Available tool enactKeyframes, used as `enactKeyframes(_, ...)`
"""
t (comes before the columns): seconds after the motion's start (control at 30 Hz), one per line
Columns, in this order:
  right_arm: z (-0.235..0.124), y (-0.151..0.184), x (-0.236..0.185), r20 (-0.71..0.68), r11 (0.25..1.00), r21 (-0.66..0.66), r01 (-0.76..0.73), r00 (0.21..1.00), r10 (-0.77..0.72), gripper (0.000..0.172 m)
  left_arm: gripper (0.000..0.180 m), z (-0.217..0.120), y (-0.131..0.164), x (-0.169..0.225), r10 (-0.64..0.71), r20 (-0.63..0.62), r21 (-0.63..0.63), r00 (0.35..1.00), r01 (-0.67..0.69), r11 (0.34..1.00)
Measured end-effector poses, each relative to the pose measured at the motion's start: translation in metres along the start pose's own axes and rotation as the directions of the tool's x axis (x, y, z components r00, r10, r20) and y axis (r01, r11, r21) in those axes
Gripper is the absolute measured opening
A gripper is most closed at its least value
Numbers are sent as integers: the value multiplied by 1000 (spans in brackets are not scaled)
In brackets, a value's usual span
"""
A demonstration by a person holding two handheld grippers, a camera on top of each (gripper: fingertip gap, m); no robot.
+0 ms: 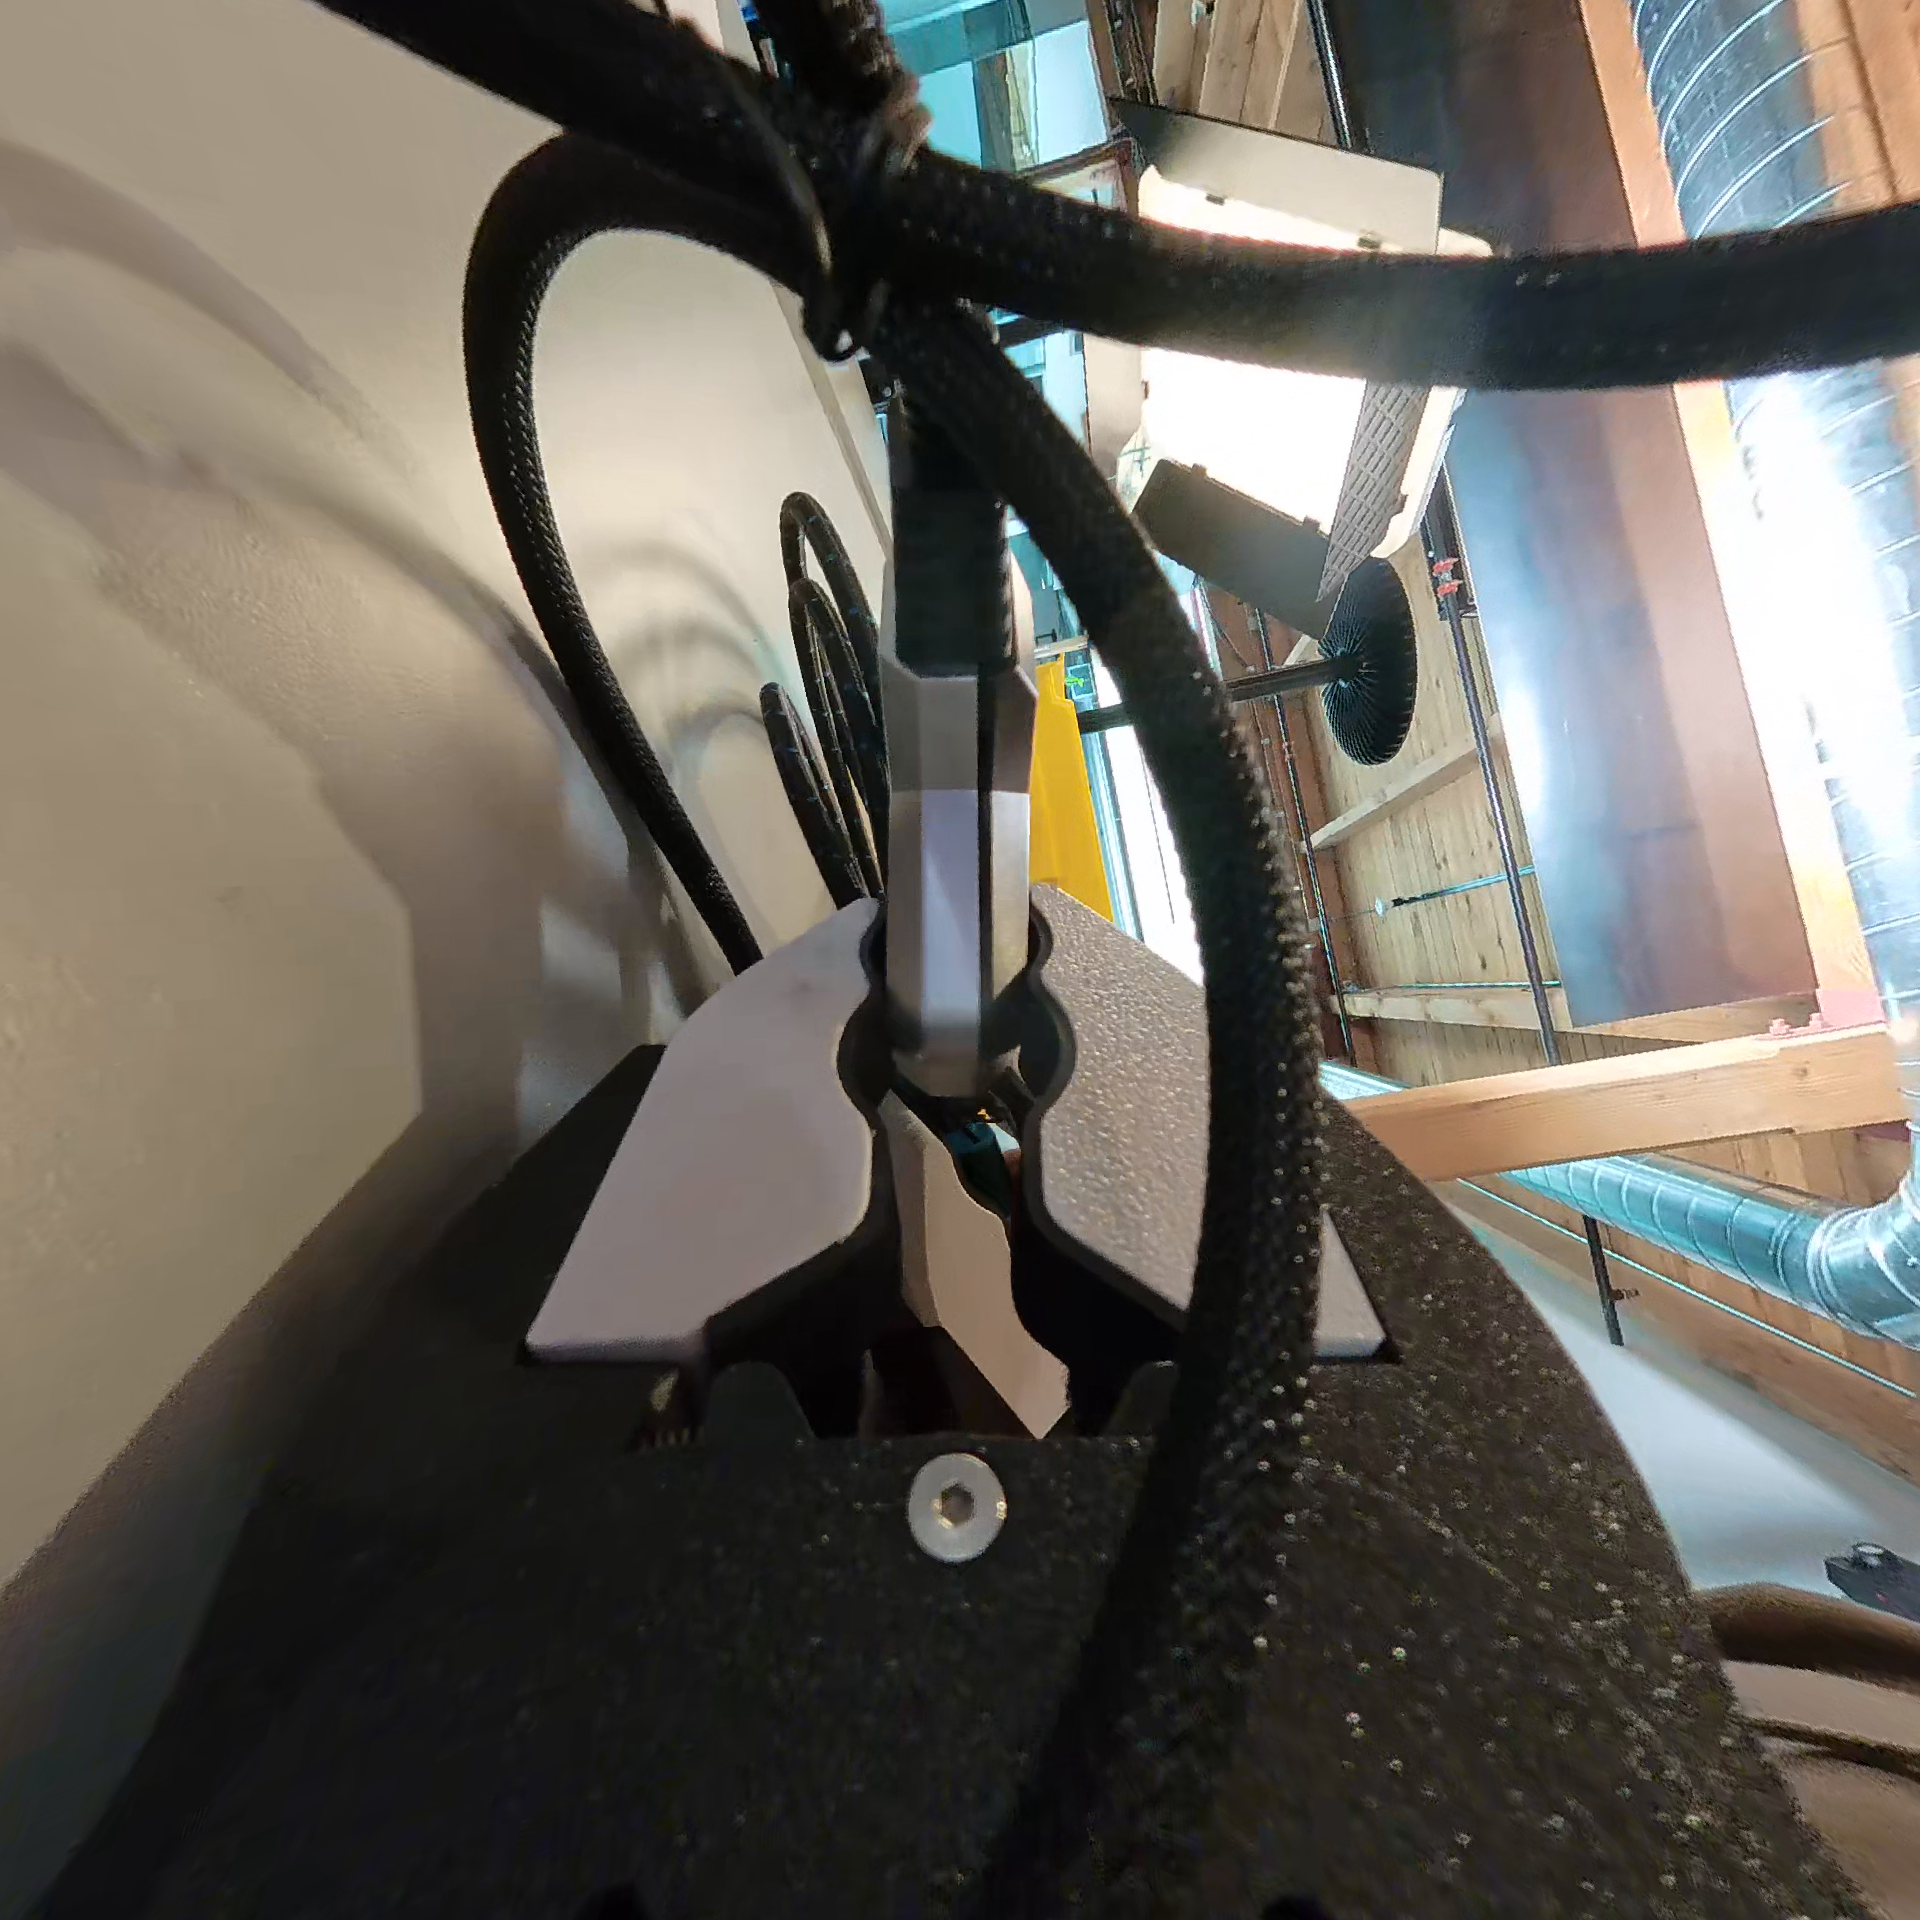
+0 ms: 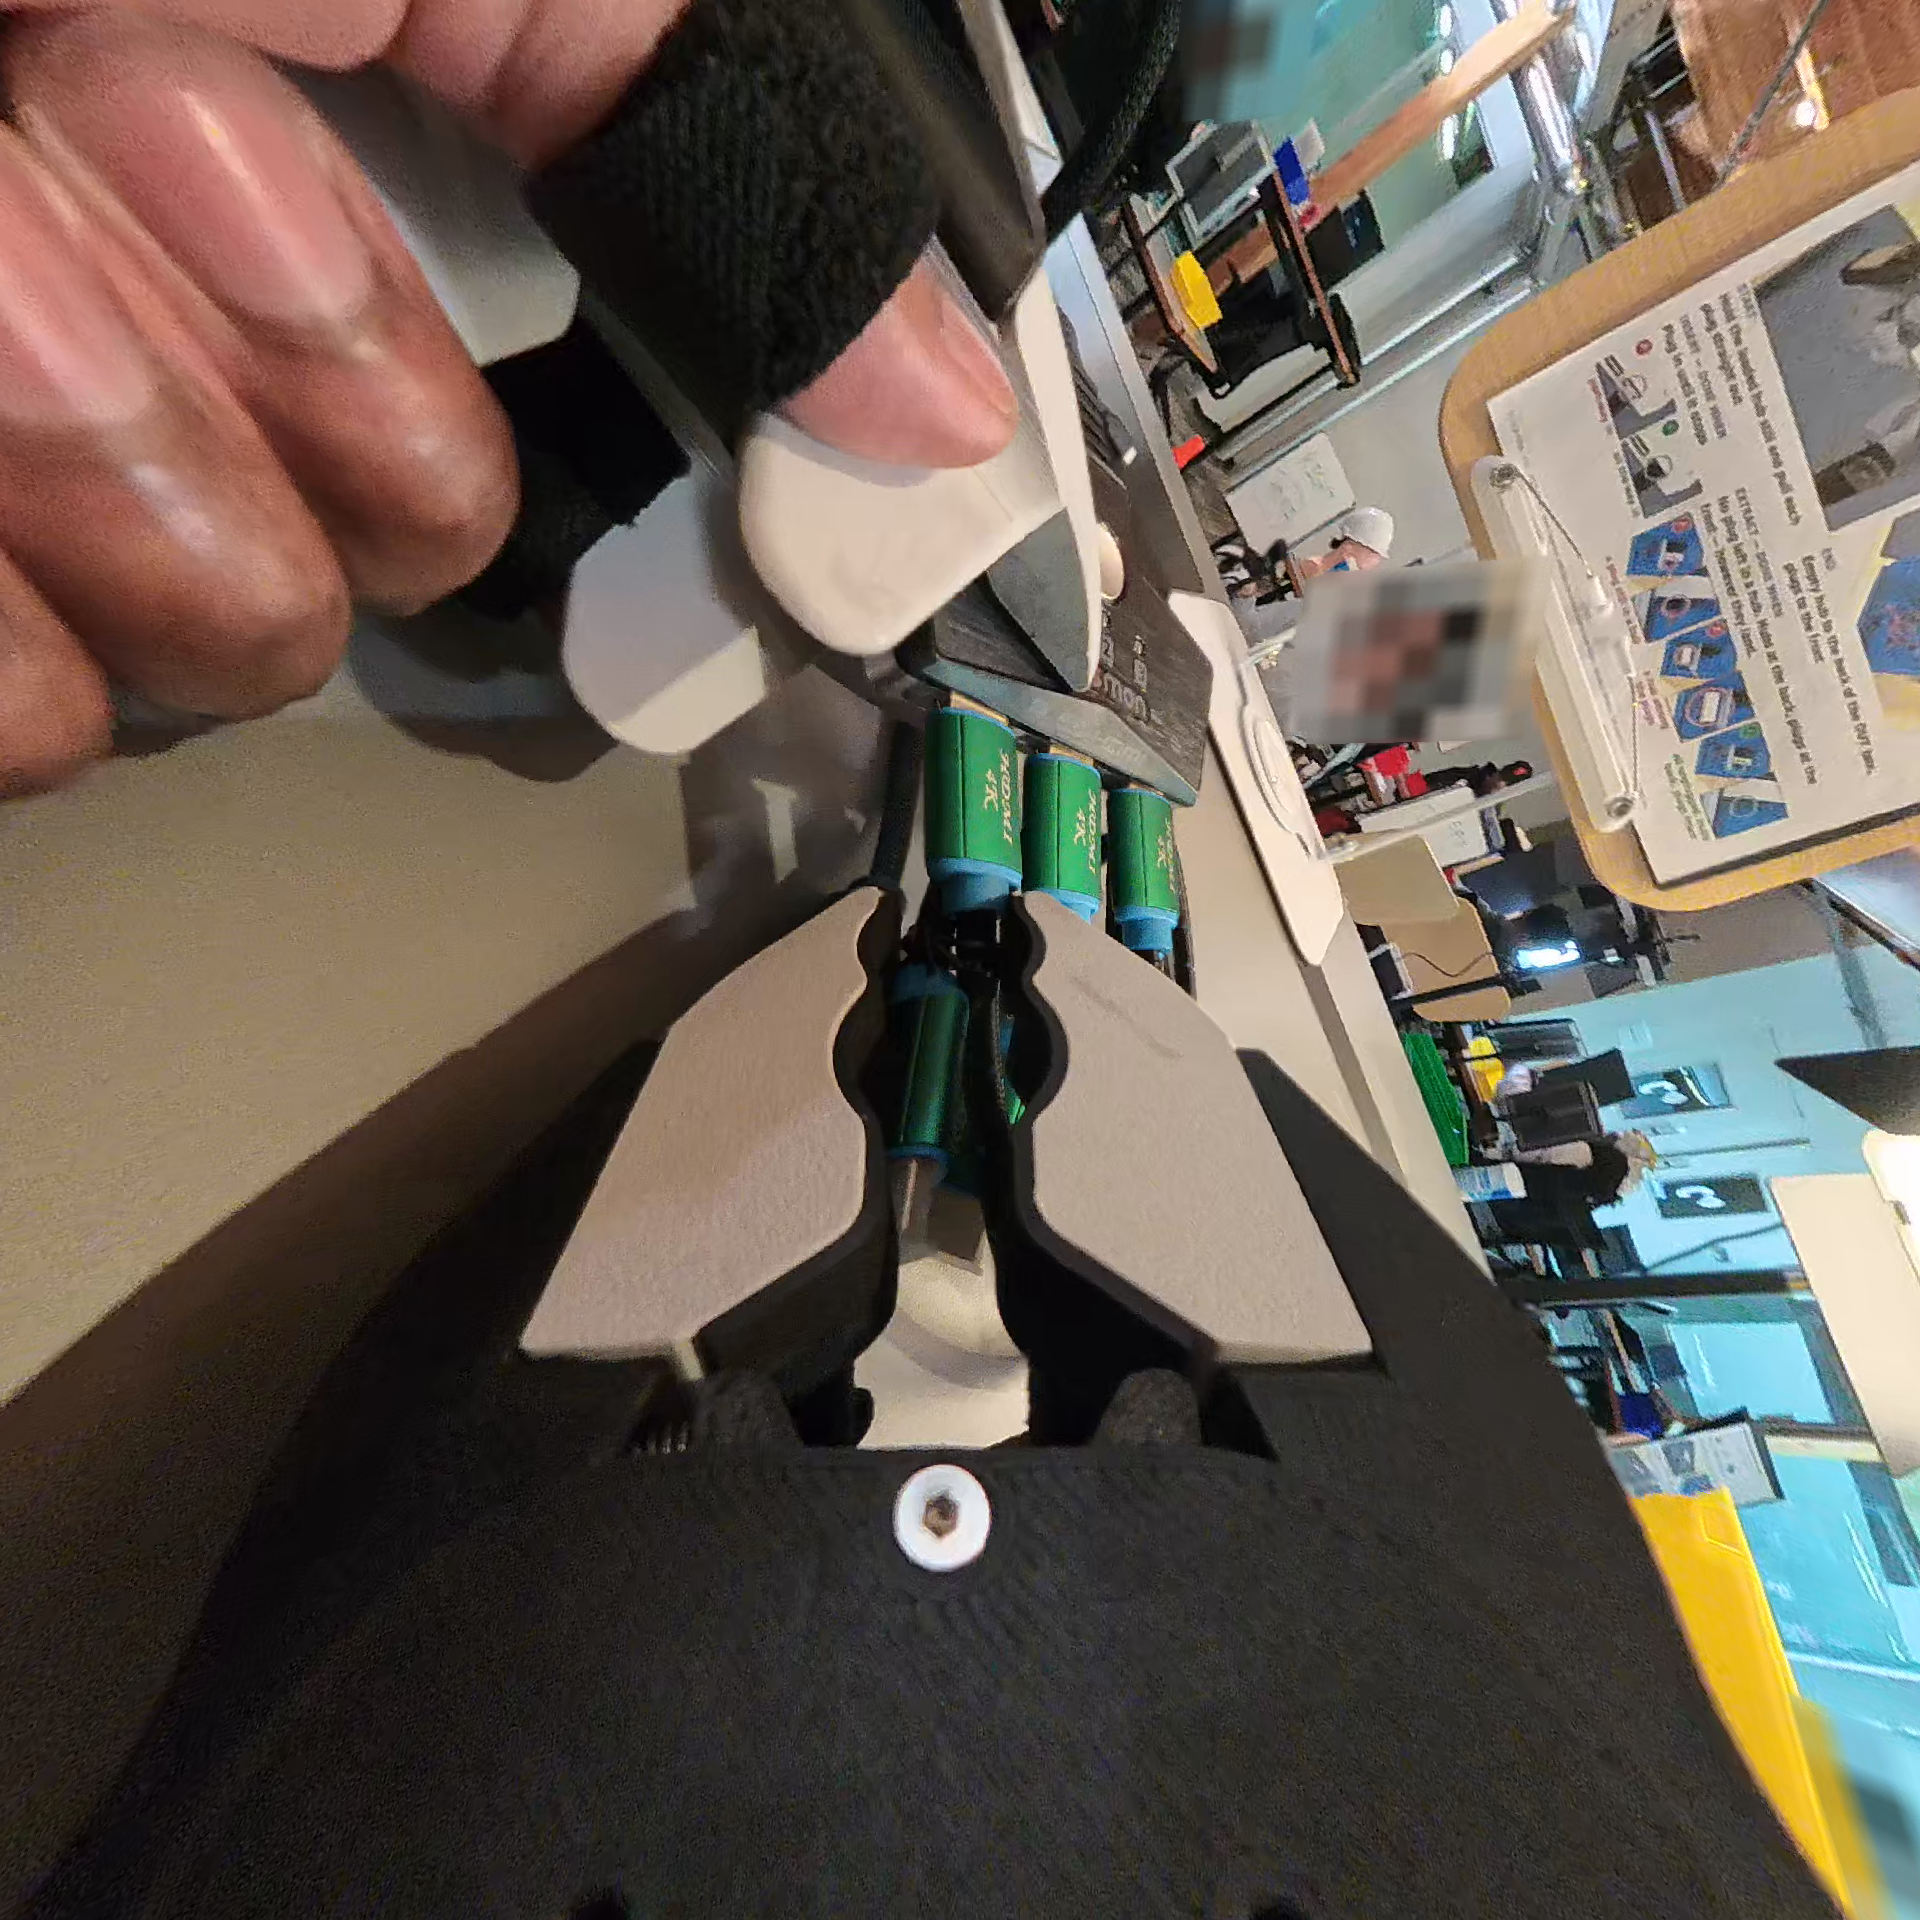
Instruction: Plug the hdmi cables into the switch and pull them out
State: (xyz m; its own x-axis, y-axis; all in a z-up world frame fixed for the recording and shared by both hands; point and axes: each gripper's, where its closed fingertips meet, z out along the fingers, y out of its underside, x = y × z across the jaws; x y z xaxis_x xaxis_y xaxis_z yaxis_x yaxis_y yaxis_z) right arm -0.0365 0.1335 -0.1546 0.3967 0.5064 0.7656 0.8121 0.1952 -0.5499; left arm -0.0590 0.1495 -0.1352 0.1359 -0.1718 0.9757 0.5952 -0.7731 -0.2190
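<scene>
My left jaws [image 1: 951, 935] clamp the slim grey metal hub [image 1: 935, 831]; three green-and-blue cable plugs [image 2: 1060, 831] sit in its edge, just ahead of my narrowed right jaws [image 2: 961, 914], whose grip I cannot tell, and a fourth matching plug [image 2: 928, 1081] lies unplugged between them.

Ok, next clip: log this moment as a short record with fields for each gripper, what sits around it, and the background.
Left gripper: shut on a grey metal block, pads against its sides.
Around left: black braided cables looping in front; white wall beside.
Right gripper: jaws narrowly apart, a loose green plug and black cable lying between them; grip unclear.
Ahead of right: three green plugs seated in a dark hub.
Hand: gloved, near the hub.
Background: clipboard with an instruction sheet.
</scene>
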Motion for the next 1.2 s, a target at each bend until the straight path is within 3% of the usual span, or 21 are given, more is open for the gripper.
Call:
enactKeyframes(0.77,-22,10,-2,83,995,94,-29,996,22,16,19,3,5,2,-7,-17,-35,1000,6,999)
enactKeyframes(0.87,-25,14,3,77,994,94,-53,996,46,17,20,-1,-3,5,-16,-47,8,999,17,1000)
enactKeyframes(1.03,-37,12,19,26,995,61,-80,997,79,27,20,-7,-13,7,0,-51,101,999,6,995)
enactKeyframes(1.2,-43,-11,13,-48,999,42,7,999,-5,44,20,-7,-11,7,-9,-29,148,1000,13,989)
